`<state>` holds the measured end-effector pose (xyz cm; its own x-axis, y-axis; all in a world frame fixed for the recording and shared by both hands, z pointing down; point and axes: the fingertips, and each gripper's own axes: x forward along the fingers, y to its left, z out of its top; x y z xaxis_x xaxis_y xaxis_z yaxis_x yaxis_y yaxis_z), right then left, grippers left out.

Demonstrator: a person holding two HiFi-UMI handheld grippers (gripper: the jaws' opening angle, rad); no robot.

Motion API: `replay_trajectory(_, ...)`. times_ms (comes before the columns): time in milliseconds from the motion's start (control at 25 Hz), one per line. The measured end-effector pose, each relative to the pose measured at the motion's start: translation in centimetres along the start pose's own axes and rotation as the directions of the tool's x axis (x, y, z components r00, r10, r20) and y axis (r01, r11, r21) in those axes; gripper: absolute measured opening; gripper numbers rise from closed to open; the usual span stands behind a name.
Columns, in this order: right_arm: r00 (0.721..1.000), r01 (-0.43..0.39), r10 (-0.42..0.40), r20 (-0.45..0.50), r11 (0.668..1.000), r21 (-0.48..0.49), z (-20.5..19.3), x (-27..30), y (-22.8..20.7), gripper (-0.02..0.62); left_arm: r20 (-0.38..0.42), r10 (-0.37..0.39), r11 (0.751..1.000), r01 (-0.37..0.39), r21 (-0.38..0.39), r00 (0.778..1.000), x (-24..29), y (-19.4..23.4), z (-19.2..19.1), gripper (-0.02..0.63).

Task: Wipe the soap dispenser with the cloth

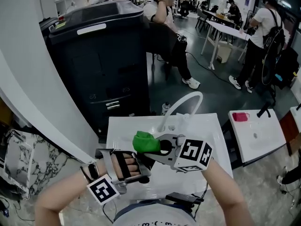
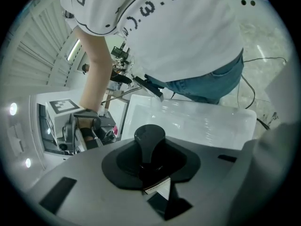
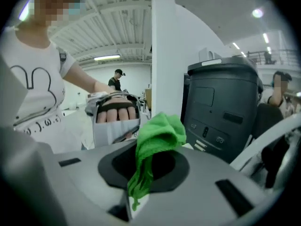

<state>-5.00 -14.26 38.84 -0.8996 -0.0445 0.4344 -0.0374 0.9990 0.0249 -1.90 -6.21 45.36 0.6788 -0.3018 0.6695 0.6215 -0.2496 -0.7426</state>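
Observation:
My left gripper (image 1: 141, 167) sits low at the left of the head view and is shut on the soap dispenser. Only the dispenser's black pump head (image 2: 149, 139) shows, standing up between the jaws in the left gripper view; in the head view it is largely hidden. My right gripper (image 1: 153, 146) is shut on a bunched green cloth (image 1: 144, 141), which it holds just above and beside the left gripper. The cloth (image 3: 158, 134) hangs over the jaws in the right gripper view, with the left gripper's hand (image 3: 113, 113) right behind it.
Both grippers hover over a white basin top (image 1: 117, 128) with a white arched faucet (image 1: 184, 102). Behind it stands a large black machine (image 1: 99, 55). At the right is a second white basin (image 1: 258, 135). People sit and stand farther back.

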Motion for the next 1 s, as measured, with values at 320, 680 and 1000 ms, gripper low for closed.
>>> replay_trajectory(320, 0.995, -0.091, 0.094, -0.014, 0.982, 0.166, -0.3, 2.4, 0.9, 0.044, -0.019, 0.011, 0.999, -0.01, 0.053, 1.0, 0.1, 0.9, 0.3, 0.109)
replay_trajectory(680, 0.975, 0.069, -0.042, -0.22, 0.991, 0.116, -4.8, 4.6, -3.6, 0.044, 0.02, -0.017, 1.0, 0.017, -0.009, 1.0, -0.2, -0.2, 2.0, 0.109)
replay_trajectory(1000, 0.997, 0.076, -0.08, 0.004, 0.958, 0.278, -4.7, 1.5, -5.3, 0.044, 0.106, 0.192, 0.858, -0.114, -0.501, 0.976, -4.8, 4.2, 1.5, 0.107)
